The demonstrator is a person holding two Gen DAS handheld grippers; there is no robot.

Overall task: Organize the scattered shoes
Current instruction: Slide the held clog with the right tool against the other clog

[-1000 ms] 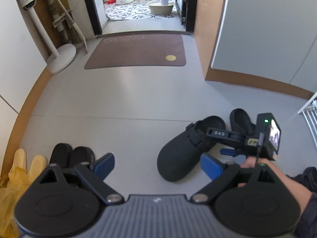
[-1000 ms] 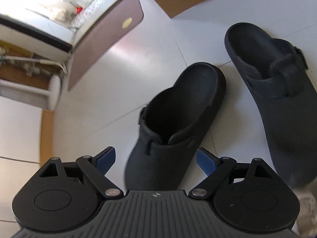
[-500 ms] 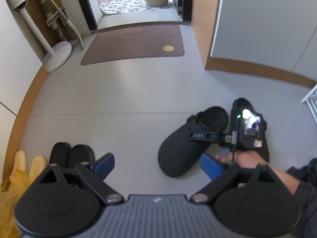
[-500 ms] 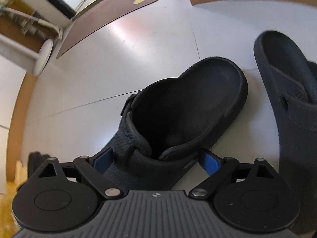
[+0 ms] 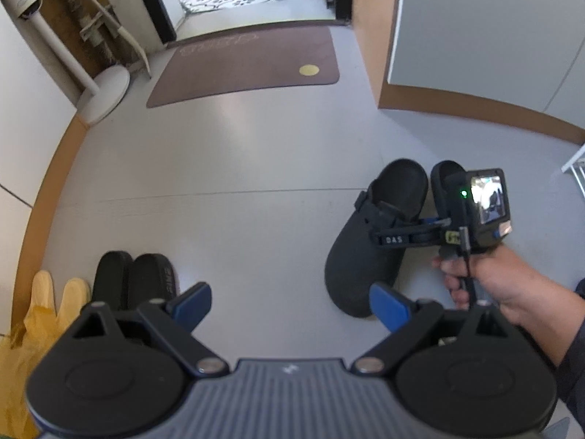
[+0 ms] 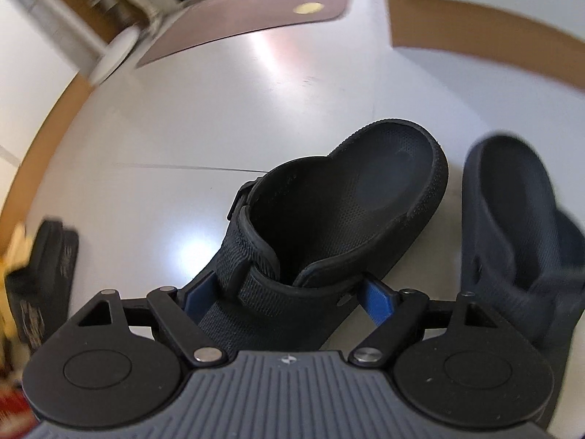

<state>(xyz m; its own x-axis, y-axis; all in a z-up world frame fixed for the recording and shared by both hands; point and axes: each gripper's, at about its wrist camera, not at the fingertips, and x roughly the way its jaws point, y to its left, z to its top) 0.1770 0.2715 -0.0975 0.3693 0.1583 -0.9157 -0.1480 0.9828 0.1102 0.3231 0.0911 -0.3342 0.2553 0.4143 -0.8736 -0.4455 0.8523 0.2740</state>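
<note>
Right gripper (image 6: 289, 294) astride the near black clog (image 6: 329, 226) at its strap, blue fingers (image 6: 378, 298) flanking both sides; they have just been closing in, contact not certain. Clog lies on the floor (image 5: 237, 168), long axis running away from the fingers, heel far, toe under the gripper. Second clog (image 6: 519, 241) just right. Left gripper (image 5: 290, 301) fingers apart, empty, well left.

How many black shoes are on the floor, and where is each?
4. One clog sits between the right tongs, its mate beside it, and two slides lie by the wall. Others may be hidden.
</note>
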